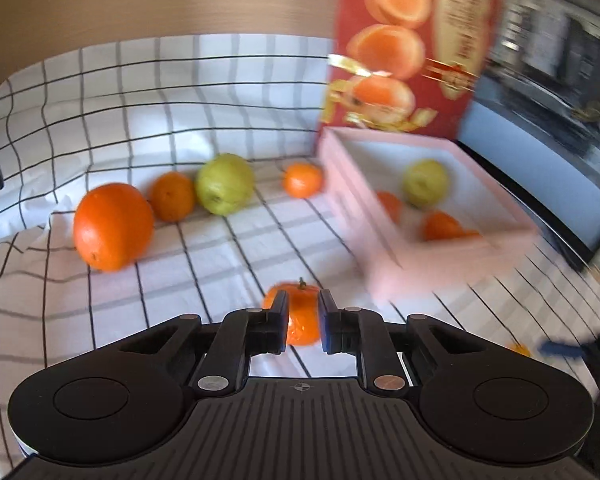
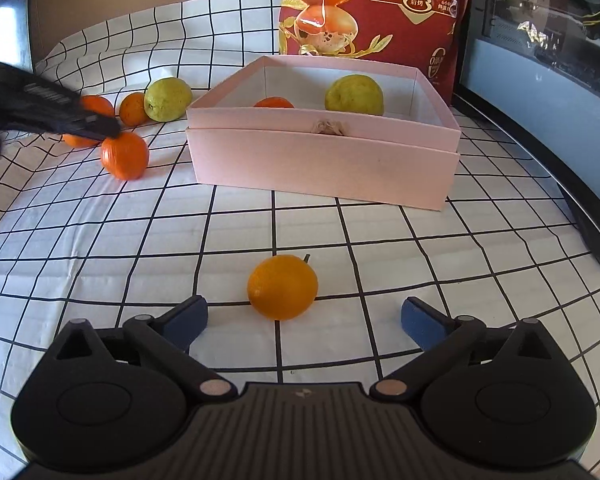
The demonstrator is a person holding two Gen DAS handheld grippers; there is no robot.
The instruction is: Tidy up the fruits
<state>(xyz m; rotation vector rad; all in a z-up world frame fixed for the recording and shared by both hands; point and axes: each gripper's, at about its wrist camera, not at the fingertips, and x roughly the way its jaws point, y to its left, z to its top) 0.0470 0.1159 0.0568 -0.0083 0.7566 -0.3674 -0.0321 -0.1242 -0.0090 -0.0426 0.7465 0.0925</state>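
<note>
My left gripper point(image 1: 303, 314) is shut on a small stemmed tangerine point(image 1: 301, 320) and holds it just off the cloth; the right wrist view shows the held tangerine point(image 2: 125, 156) at the left. My right gripper point(image 2: 304, 316) stands open, low over the cloth. An orange point(image 2: 283, 287) lies just beyond its fingertips, untouched. The pink box point(image 2: 324, 164) holds a green fruit point(image 2: 354, 95) and an orange point(image 2: 274, 102). A big orange point(image 1: 114, 226), a smaller orange point(image 1: 172, 196), a green fruit point(image 1: 225, 183) and a tangerine point(image 1: 303, 179) lie loose left of the box.
A checked cloth point(image 2: 140, 240) covers the table and rises in folds at the back left. A red snack bag point(image 2: 376, 8) stands behind the box. A dark glass-sided case point(image 2: 540, 80) borders the right side.
</note>
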